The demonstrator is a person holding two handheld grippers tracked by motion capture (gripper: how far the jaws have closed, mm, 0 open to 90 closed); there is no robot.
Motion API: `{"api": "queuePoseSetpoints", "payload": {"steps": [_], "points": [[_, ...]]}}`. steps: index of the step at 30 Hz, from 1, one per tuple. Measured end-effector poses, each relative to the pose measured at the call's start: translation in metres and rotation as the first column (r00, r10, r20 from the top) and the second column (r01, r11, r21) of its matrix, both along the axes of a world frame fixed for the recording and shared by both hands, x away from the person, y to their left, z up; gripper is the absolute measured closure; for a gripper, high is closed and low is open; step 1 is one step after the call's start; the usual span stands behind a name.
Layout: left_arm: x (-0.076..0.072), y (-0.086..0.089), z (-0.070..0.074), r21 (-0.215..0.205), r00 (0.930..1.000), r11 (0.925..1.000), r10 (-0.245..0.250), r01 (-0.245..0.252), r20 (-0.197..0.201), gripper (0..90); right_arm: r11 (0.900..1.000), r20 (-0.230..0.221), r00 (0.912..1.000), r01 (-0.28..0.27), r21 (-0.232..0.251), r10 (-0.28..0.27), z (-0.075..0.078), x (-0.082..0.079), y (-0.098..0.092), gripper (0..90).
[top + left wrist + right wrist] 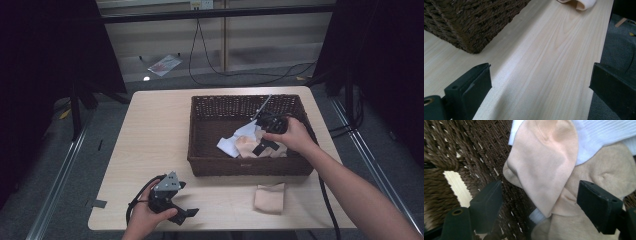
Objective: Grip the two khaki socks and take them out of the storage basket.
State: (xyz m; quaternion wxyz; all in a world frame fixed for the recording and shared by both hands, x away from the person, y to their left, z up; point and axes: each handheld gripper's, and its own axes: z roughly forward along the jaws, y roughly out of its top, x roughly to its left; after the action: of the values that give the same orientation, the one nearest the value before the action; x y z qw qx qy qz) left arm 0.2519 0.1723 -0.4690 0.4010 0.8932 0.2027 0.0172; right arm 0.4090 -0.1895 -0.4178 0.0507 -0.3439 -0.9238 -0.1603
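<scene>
Right claw [540, 202] spread over peach sock [544, 167] in woven wicker basket [200, 150]; left claw [539, 87] spread above pale-wood worktop [554, 62].

Surroundings: table, floor, background.

Light wood-grain table [150, 145], rectangular with rounded corners, on a grey floor [90, 165]. Black cable [235, 70] hangs from the top rail and loops across the floor behind the table. Flat packet with red print [164, 64] lies on the floor at the back, left of the cable. Small piece of dark tape [99, 203] on the floor just beside the table's near-left corner. Metal floor rail [60, 180] runs diagonally on the left. Black curtains [45, 50] flank both sides.
</scene>
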Motion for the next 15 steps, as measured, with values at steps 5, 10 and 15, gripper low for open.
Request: {"api": "queuePoseSetpoints", "payload": {"steps": [5, 10, 15], "points": [[0.0, 0.0, 0.0, -0.003, 1.0, 1.0, 0.002, -0.002, -0.002, 3.2, 1.0, -0.007, 0.9999, -0.011, -0.016, 0.011, -0.006, 0.0, 0.003, 26.4], [-0.001, 0.001, 0.0, -0.016, 1.0, 0.9998, 0.008, -0.008, -0.002, 3.2, 0.999, -0.013, 0.9998, -0.016, -0.031, 0.015, -0.013, 0.0, 0.004, 31.1], [0.0, 0.001, 0.0, -0.014, 1.0, 0.9999, 0.007, -0.007, -0.001, 3.2, 0.998, -0.02, 0.9992, -0.036, -0.044, 0.035, -0.016, -0.003, 0.004, 39.6]]}}
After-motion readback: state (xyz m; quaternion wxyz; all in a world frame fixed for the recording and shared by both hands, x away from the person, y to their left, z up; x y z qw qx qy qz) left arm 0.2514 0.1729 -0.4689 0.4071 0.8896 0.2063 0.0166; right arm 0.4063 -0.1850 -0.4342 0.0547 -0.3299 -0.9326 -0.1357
